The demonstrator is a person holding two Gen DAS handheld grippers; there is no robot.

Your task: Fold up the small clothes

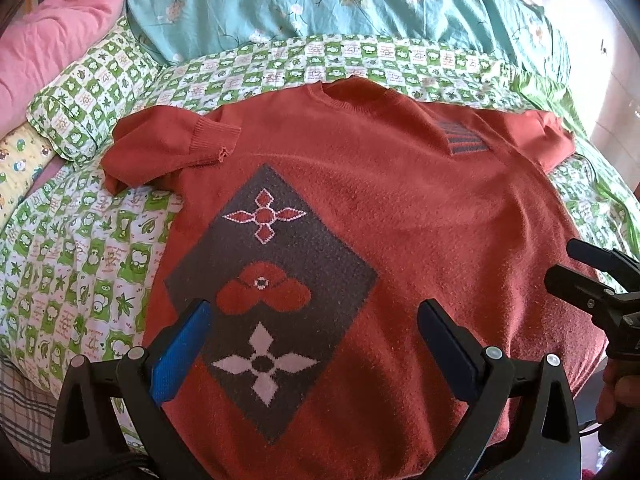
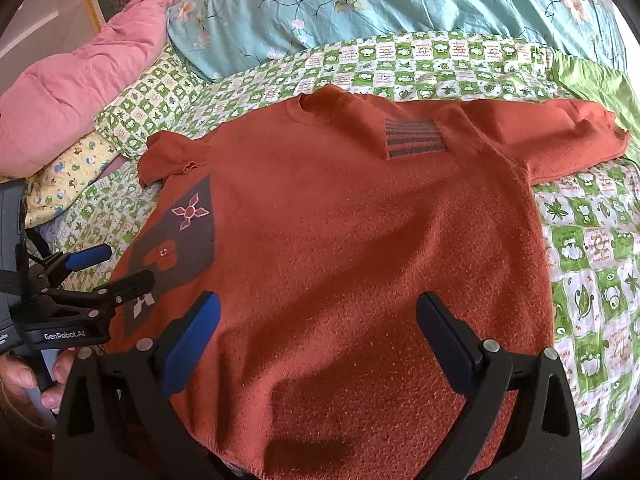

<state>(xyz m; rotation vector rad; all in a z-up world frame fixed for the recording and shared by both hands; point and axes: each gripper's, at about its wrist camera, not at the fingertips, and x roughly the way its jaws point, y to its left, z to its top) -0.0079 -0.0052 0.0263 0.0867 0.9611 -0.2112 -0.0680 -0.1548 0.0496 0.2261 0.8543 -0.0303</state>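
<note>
Both grippers, left and right, hover with jaws apart over the sweater spread flat on the bed

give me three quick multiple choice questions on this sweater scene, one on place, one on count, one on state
1. Where does the rust-orange knitted sweater lie?
A. on the green-and-white checked bedsheet
B. on a wooden floor
C. in a basket

2. How many flower-like motifs sit in the grey diamond panel on the sweater?
A. one
B. three
C. five

3. How are the left gripper and right gripper?
A. both clamped on cloth
B. one open, one shut
C. both open, holding nothing

Answers: 1 A, checked sheet shows around the sweater; 2 B, three motifs stacked in the diamond; 3 C, each pair of fingers stands wide apart above the knit.
</note>
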